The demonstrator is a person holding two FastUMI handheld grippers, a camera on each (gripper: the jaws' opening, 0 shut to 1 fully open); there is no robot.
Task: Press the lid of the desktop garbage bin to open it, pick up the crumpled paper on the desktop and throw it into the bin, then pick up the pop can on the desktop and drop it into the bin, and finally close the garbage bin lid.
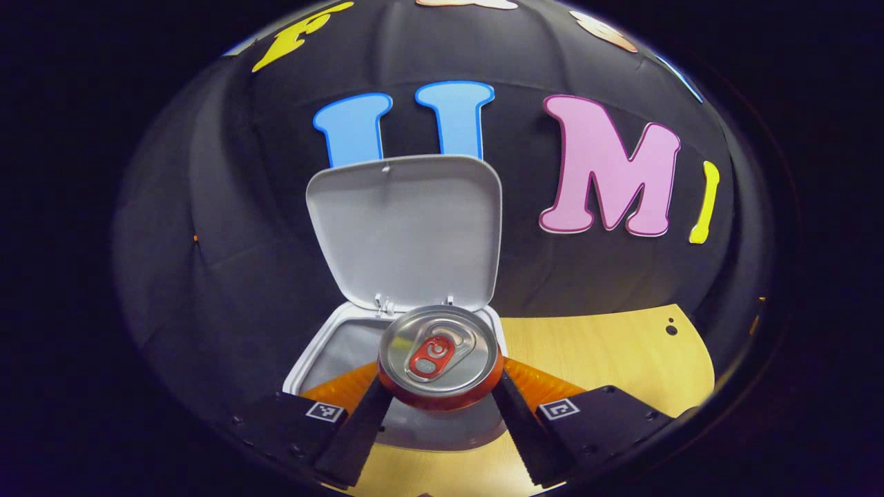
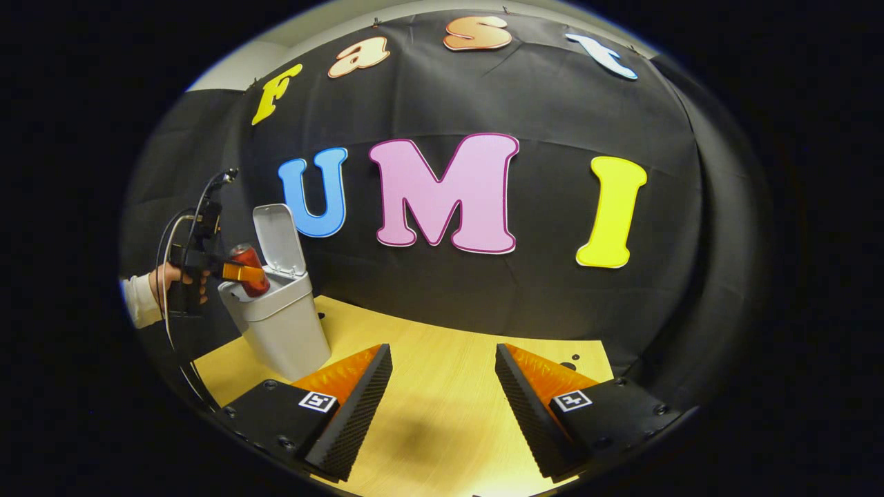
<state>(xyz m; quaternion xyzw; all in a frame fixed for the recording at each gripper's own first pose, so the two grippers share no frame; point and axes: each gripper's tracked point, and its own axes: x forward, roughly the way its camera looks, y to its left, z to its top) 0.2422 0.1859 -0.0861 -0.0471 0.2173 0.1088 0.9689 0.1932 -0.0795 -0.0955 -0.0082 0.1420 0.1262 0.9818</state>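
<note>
In the left gripper view my left gripper (image 1: pixel 440 386) is shut on the red pop can (image 1: pixel 439 353), whose silver top with a red tab faces the camera. The can hangs just above the open mouth of the white garbage bin (image 1: pixel 331 348), whose lid (image 1: pixel 407 231) stands upright behind it. In the right gripper view the bin (image 2: pixel 283 317) stands at the far left of the table, lid (image 2: pixel 277 238) up, with the can (image 2: pixel 248 270) held over its opening by the left gripper (image 2: pixel 242 273) in a person's hand (image 2: pixel 169 279). My right gripper (image 2: pixel 442 386) is open above bare tabletop.
The light wooden table (image 2: pixel 449 345) stretches from the bin toward the right gripper, with small holes near its back edge. A cable (image 2: pixel 173 310) loops down from the left gripper. The black cloth wall closes off the back.
</note>
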